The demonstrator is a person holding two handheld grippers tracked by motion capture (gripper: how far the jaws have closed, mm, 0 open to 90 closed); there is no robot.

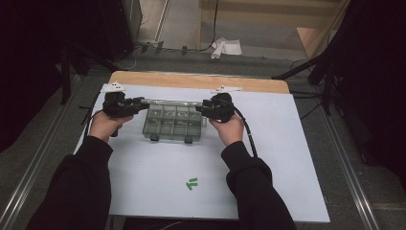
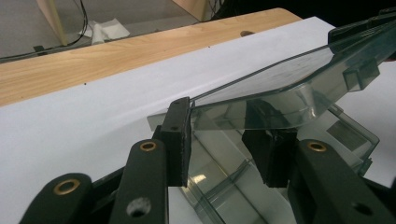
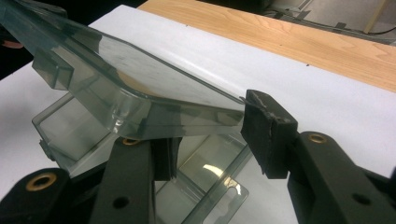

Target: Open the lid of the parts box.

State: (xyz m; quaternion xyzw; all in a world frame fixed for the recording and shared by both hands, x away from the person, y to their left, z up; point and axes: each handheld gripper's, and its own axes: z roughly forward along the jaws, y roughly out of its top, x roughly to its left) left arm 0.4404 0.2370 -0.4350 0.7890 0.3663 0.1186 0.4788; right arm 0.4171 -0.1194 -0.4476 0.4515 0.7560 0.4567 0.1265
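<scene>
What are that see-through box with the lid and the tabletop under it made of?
The box and its lid look like clear, grey-tinted hard plastic: glossy, with moulded dividers. The tabletop's far strip shows pale wood grain; the matt white sheet over it could be paper or board.

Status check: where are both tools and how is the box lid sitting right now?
Left tool and right tool each straddle an end of the clear lid. Lid raised over the divided box. Nothing in the way.
</scene>
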